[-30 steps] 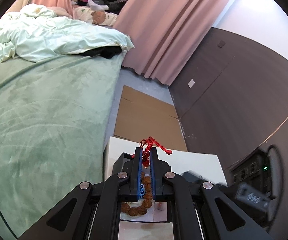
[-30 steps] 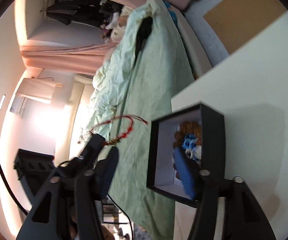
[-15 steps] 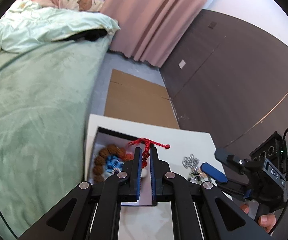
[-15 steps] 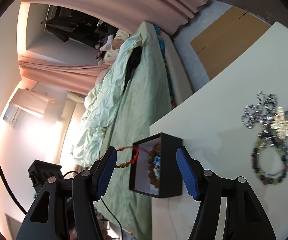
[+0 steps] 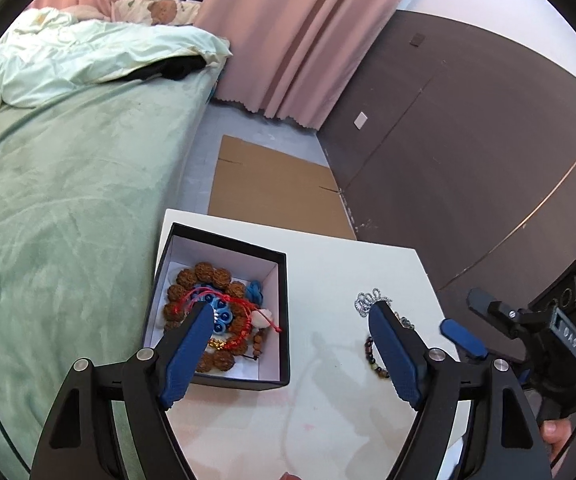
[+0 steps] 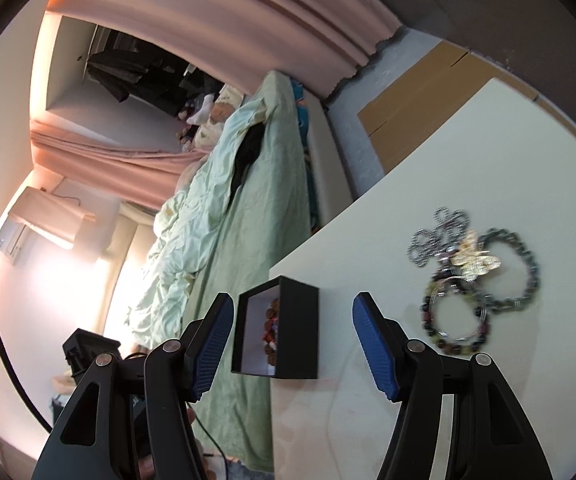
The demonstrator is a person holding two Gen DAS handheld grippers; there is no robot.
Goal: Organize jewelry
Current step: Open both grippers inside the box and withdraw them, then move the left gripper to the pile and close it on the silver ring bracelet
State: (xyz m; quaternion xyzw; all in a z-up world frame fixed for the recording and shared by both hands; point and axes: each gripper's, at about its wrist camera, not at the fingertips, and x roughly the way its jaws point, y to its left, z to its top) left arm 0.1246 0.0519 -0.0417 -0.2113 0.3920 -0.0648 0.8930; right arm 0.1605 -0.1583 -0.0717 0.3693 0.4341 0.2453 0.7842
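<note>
Behind the left gripper [image 5: 289,314], jaws just sprung wide, box [image 5: 284,312] beads partly hidden; red cord [image 5: 244,330] on top; right gripper [image 6: 292,316] wide, empty.

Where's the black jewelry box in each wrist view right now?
Left wrist: black jewelry box sits lower centre, open side up, beads visible inside.
Right wrist: black jewelry box sits lower centre, tipped sideways by the camera's roll.
Shared landmark: the white table under it.
</note>
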